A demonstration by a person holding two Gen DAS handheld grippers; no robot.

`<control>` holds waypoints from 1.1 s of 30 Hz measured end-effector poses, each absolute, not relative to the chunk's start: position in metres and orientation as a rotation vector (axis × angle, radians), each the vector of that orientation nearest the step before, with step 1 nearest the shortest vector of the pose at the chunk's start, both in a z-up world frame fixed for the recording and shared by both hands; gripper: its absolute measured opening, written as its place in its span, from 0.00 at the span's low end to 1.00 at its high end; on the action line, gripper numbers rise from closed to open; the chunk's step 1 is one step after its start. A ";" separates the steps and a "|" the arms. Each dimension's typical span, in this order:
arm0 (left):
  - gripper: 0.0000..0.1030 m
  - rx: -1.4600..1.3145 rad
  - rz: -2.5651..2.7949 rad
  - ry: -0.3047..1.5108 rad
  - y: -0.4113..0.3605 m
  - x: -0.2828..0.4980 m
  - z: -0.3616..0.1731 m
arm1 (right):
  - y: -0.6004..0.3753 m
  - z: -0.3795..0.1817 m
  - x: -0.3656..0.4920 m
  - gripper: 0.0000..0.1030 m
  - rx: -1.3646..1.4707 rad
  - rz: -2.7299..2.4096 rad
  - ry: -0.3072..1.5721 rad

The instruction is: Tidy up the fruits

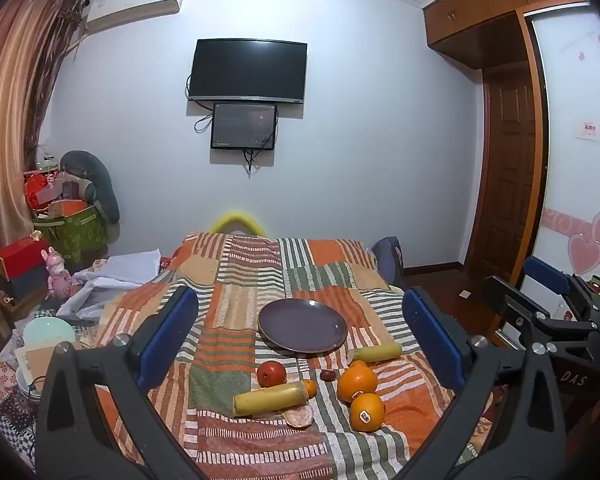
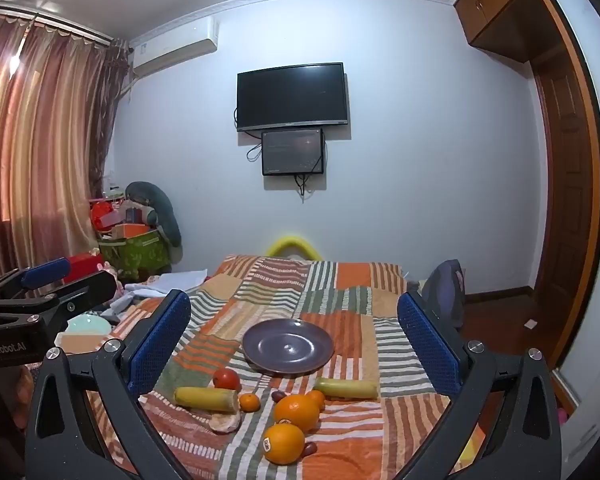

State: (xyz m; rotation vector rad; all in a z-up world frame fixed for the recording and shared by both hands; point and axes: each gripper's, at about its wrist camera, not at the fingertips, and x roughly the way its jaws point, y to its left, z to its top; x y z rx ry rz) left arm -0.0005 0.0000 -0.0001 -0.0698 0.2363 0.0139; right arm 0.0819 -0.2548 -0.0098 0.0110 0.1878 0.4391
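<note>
An empty dark purple plate (image 1: 302,325) (image 2: 288,345) lies on a striped patchwork cloth (image 1: 236,288). In front of it lie a red apple (image 1: 271,373) (image 2: 227,379), two yellow banana-like pieces (image 1: 270,398) (image 1: 377,352), two large oranges (image 1: 357,383) (image 1: 366,412), a small tangerine (image 2: 249,402), small dark red fruits (image 1: 328,375) and a pale shell-like piece (image 1: 299,416). My left gripper (image 1: 300,344) and right gripper (image 2: 294,348) are both open and empty, held above the fruits. The right gripper's fingers (image 1: 548,276) show at the right of the left wrist view.
A mint bowl (image 1: 48,330) and clutter with boxes and a pink toy (image 1: 58,276) sit at the left. A dark bag (image 2: 446,292) stands past the bed's right edge. A wooden door (image 1: 508,184) and wardrobe are at the right. A TV (image 1: 248,70) hangs on the wall.
</note>
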 end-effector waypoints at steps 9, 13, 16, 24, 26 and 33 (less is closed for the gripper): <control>1.00 -0.081 0.007 0.255 -0.001 0.002 -0.006 | -0.256 -0.010 0.082 1.00 0.014 0.438 0.191; 1.00 -0.070 0.002 0.257 -0.001 0.002 -0.008 | -0.257 -0.009 0.082 1.00 0.017 0.438 0.193; 1.00 -0.067 -0.003 0.258 -0.003 0.002 -0.008 | -0.257 -0.007 0.082 1.00 0.016 0.438 0.191; 1.00 -0.064 -0.012 0.260 -0.003 0.003 -0.006 | -0.254 -0.009 0.081 1.00 0.018 0.439 0.195; 1.00 -0.065 -0.014 0.260 -0.003 0.003 -0.006 | -0.256 -0.008 0.080 1.00 0.018 0.435 0.195; 1.00 -0.064 -0.008 0.265 -0.005 0.003 -0.007 | -0.255 -0.008 0.080 1.00 0.021 0.432 0.201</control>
